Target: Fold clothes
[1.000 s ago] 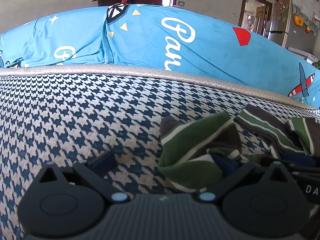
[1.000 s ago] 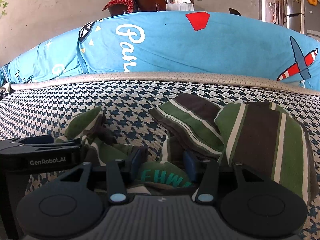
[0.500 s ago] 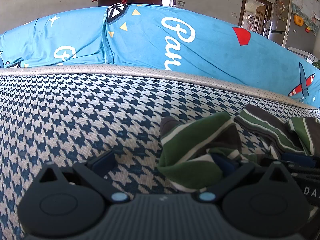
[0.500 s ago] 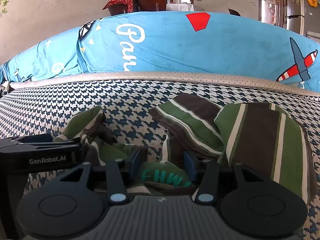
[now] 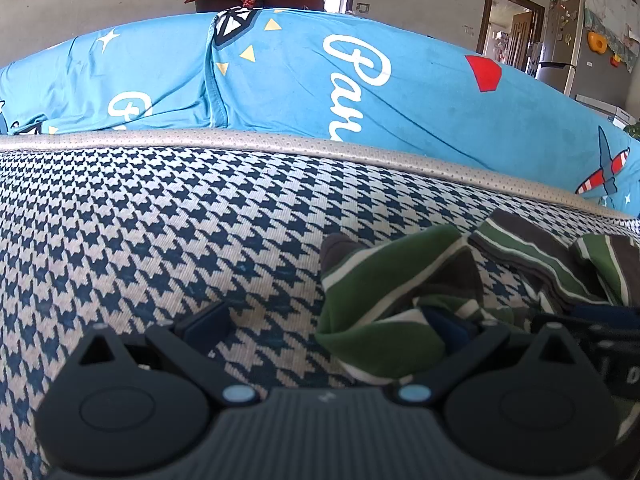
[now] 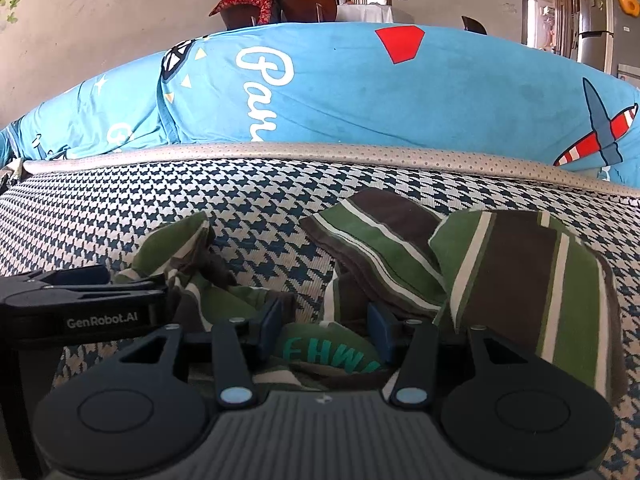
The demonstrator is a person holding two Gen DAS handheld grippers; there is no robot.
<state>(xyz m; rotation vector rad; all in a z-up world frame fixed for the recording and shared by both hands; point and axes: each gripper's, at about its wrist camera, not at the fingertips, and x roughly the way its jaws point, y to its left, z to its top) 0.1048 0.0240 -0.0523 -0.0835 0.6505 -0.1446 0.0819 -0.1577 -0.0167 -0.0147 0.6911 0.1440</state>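
Striped shirt [image 6: 520, 280] lay crumpled near your sofa seat's [image 5: 160, 240] front edge; soft, light, best pinched at hems. Left gripper [image 5: 332, 324] spread; right gripper [image 6: 324, 332] parted around fabric.

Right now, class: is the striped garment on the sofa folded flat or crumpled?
Crumpled. The garment lies bunched on the sofa, its stripes running in different directions and parts overlapping unevenly.

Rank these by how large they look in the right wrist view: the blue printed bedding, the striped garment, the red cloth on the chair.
Largest to smallest, as seen:
1. blue printed bedding
2. striped garment, though it lies nearer the camera, which inflates it
3. red cloth, far back, so its true size is unsure
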